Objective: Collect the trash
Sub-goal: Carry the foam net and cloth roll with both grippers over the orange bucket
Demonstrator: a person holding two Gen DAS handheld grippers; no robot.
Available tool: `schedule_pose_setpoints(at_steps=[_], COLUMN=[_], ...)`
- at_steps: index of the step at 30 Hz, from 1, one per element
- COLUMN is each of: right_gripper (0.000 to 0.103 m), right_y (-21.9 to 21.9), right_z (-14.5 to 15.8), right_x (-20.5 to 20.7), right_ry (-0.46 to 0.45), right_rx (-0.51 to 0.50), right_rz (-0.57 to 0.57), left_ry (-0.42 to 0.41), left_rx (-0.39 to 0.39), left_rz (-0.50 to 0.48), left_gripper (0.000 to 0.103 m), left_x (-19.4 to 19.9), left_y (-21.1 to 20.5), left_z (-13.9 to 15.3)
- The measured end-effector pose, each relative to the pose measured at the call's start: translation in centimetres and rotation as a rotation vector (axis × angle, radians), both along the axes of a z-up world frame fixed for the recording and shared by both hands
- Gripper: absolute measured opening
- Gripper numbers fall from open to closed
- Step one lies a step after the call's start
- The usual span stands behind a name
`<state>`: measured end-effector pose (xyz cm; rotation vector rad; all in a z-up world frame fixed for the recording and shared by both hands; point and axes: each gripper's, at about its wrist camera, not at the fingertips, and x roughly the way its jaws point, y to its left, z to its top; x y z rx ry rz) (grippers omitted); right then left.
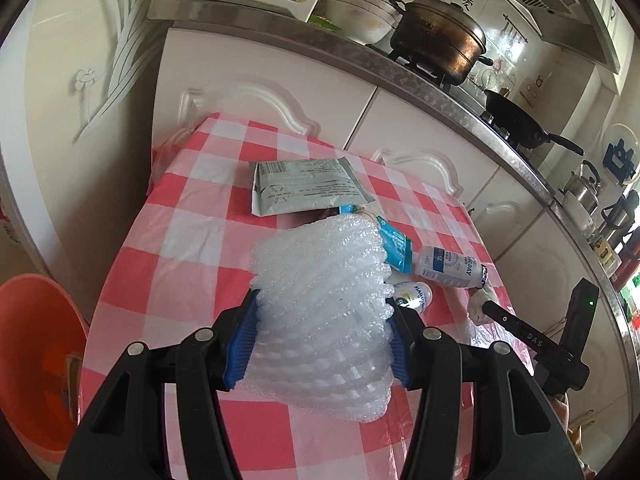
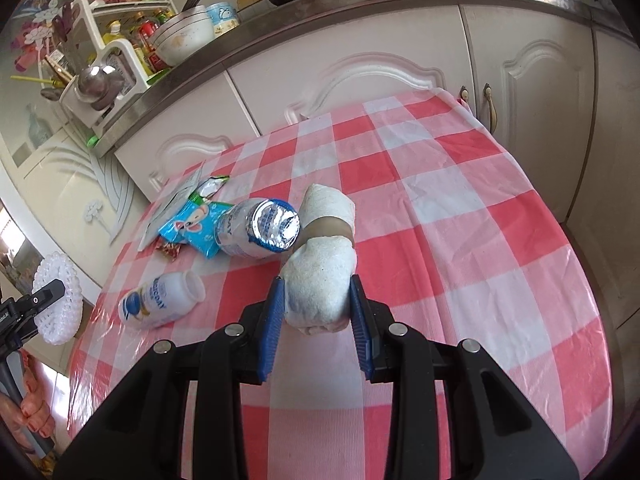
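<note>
My left gripper [image 1: 323, 320] is shut on a white foam net sleeve [image 1: 320, 264] and holds it above the red-and-white check tablecloth [image 1: 192, 248]. My right gripper [image 2: 316, 300] is shut on a white rolled wad [image 2: 320, 268] with a brown band around its middle. On the cloth lie a foil-capped bottle [image 2: 256, 232], a smaller open bottle [image 2: 160, 300], a blue snack wrapper [image 2: 192, 228] and a grey flat packet [image 1: 304, 190]. The right wrist view shows the foam net [image 2: 60, 300] off the table's left edge. The left wrist view shows the right gripper's black body [image 1: 536, 344].
An orange bin [image 1: 36, 352] stands on the floor left of the table. White cabinets [image 2: 360, 80] and a steel counter with a lidded pot [image 1: 440, 40], a wok [image 1: 516, 124] and bowls run behind the table. A person's hand [image 2: 36, 412] shows at lower left.
</note>
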<state>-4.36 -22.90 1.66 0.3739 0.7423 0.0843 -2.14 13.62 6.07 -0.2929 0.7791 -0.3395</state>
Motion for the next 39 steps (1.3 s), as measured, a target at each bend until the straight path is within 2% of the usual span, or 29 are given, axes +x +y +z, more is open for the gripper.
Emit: schedule_pose_setpoints(at_steps=[10, 18, 31, 39], right_gripper=[0.034, 0.034, 0.034, 0.034], right_y=[2.0, 3.1, 7.1, 11.1], right_z=[0.5, 0.9, 5.1, 6.3], right_x=[-3.2, -4.6, -5.8, -5.5], right_ry=[0.006, 0.006, -0.080, -0.093], right_rx=[-0.032, -0.048, -0.078, -0.097], right_rz=[0.052, 0.074, 0.156, 0.249], left_ry=[0.017, 0.032, 0.009, 0.009], left_rx=[-0.023, -0.005, -0.011, -0.017], left_rz=[0.045, 0.063, 0.139, 0.226], left_gripper=[0.056, 0.056, 0.056, 0.056], left_x=[-3.0, -4.7, -7.8, -9.9], left_y=[2.9, 4.4, 9.0, 13.2], left_z=[-1.6, -3.0, -2.7, -2.9])
